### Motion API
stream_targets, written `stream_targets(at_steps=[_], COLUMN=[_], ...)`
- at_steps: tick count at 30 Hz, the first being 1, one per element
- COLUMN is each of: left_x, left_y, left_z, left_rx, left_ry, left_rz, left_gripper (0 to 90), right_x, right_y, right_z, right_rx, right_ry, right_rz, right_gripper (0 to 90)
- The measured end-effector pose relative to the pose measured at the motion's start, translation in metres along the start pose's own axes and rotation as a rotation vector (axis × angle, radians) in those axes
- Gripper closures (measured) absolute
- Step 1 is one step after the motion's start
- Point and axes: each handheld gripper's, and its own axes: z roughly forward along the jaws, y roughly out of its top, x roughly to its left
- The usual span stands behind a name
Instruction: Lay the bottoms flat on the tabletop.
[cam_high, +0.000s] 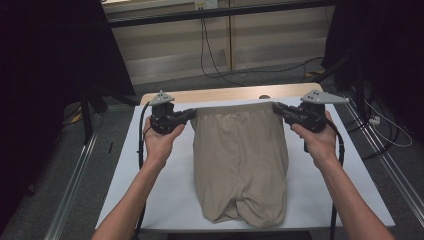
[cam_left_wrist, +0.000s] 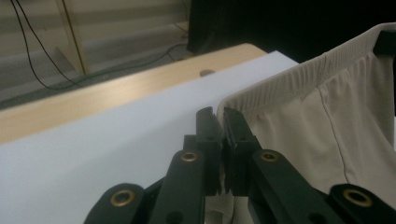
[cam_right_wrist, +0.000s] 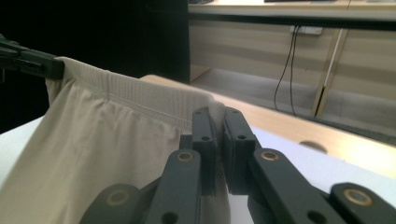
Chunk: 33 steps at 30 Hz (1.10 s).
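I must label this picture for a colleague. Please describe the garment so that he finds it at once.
On the white table, between the left gripper and the right gripper, hang beige shorts. Each gripper pinches one end of the ribbed elastic waistband. They are the sole cloth item.

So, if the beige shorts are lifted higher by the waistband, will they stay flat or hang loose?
Probably hang loose: the shorts already drape and fold at the legs. They seem light, since the waistband sags little between the left tongs and right tongs.
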Motion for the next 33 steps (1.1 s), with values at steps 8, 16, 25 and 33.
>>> stream_targets(at_steps=[8,16,25,33], left_x=[0.013,0.031,0.041,0.054], left_y=[0.025,0.052,0.063,0.028], left_z=[0.009,0.017,0.031,0.062], left_rx=[-0.035,-0.041,-0.028,0.076], left_ry=[0.022,0.03,0.027,0.022], left_rz=[-0.021,-0.043,-0.047,-0.1], left_gripper=[86.5,86.4,86.3,85.8], right_x=[-0.013,-0.024,-0.035,-0.047], right_y=[0.031,0.054,0.071,0.03], right_z=[0.016,0.042,0.06,0.085], right_rx=[-0.046,-0.049,-0.044,0.056], right_ry=[-0.024,-0.054,-0.107,-0.128], right_rz=[0.009,-0.009,-0.039,-0.003], right_gripper=[85.1,84.9,84.6,84.5])
